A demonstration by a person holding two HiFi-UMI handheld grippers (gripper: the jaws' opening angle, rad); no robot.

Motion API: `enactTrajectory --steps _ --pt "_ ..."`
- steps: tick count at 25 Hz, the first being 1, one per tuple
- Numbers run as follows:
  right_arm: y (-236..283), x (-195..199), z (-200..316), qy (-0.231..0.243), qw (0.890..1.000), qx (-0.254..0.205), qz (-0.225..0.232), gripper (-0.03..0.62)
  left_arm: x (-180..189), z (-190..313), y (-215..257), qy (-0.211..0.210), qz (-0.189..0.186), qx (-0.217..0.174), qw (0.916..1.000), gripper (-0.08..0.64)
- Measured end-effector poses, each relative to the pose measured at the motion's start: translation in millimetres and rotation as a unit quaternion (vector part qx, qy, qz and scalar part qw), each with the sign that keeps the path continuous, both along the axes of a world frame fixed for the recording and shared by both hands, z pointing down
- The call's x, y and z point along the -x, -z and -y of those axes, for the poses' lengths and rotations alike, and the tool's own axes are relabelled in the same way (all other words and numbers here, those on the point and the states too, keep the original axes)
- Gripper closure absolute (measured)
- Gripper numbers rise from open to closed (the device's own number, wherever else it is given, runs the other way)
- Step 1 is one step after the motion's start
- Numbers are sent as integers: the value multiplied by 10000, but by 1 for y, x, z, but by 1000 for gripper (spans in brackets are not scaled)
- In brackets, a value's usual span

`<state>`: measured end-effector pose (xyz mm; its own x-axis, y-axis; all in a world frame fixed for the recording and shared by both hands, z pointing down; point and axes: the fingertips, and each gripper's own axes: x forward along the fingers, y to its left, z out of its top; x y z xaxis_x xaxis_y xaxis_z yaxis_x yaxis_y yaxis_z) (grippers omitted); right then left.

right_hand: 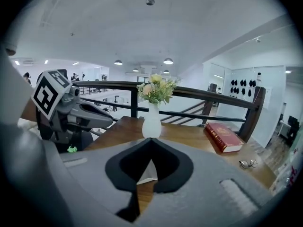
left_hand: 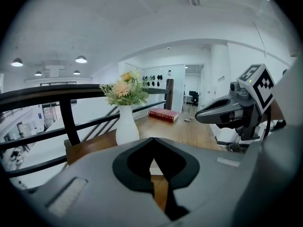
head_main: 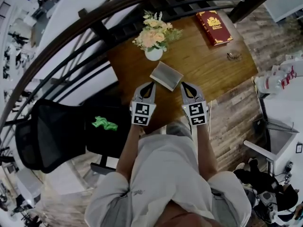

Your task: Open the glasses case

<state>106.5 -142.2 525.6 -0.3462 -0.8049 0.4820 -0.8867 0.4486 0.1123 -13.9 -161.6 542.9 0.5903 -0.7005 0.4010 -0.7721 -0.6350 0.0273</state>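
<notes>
The left gripper (head_main: 150, 85) is hanging over the near edge of the table (head_main: 213, 74). Its jaws are pressing together with nothing in them. The right gripper (head_main: 185, 85) is hanging beside it, closed and empty too. The glasses case (head_main: 165, 75) is lying flat on the table, just past both tips and between them. Its long side is running from far left to near right. Both grippers are sitting about equally near it, so I think either could reach it first.
</notes>
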Motion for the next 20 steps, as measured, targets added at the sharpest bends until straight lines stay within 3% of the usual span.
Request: enactTrajectory --steps 20 --pt "23 11 -27 -12 9997 -244 94 591 -1 -31 23 -62 -87 -226 9997 540"
